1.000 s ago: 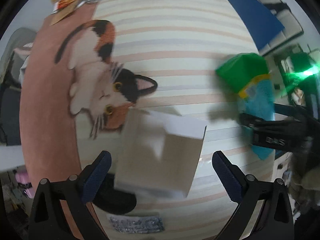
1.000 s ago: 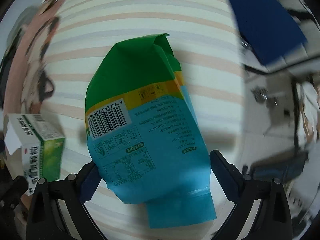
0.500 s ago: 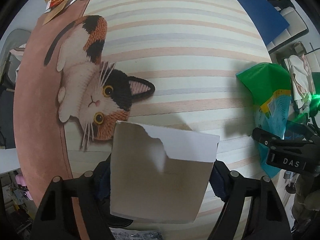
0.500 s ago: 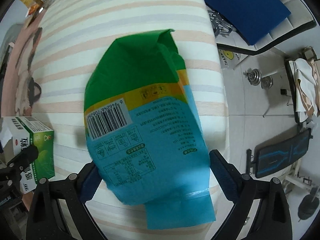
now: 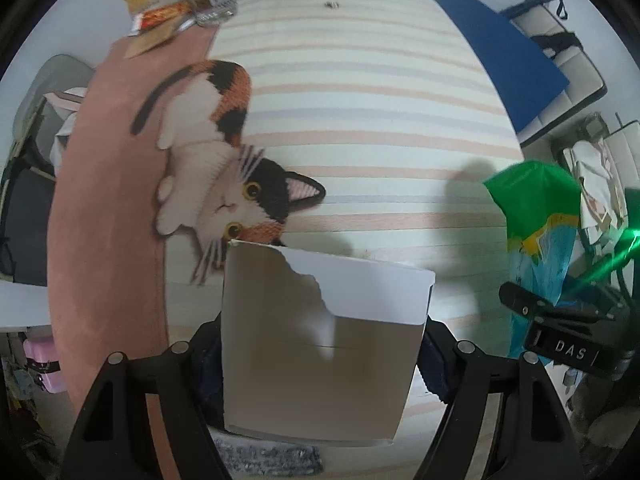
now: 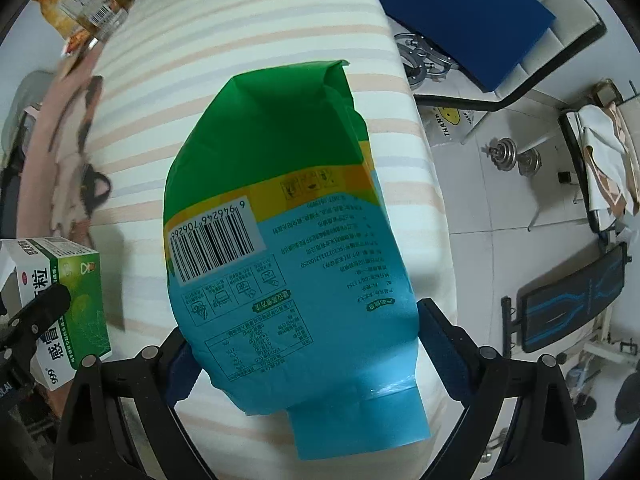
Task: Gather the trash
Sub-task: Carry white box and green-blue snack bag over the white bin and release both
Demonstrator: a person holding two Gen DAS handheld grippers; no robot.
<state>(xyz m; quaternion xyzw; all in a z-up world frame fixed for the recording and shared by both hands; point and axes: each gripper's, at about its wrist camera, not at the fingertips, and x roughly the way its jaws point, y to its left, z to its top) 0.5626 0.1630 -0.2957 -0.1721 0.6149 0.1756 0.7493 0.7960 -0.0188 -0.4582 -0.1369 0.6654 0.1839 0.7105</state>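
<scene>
Left claw [image 5: 322,354] now clamped on box [image 5: 320,344].

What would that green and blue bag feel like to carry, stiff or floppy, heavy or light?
Probably floppy: the green and blue snack bag shows creases and a folded top edge, and it bulges unevenly between the right gripper fingers. Likely light, since it looks opened and mostly empty. Its glossy film may be slippery, so it could slide if the grip loosens.

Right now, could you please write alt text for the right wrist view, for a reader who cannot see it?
The right gripper is shut on a green and blue snack bag, barcode facing the camera, above a striped cloth. At the left edge, the left gripper holds a green and white box.
</scene>
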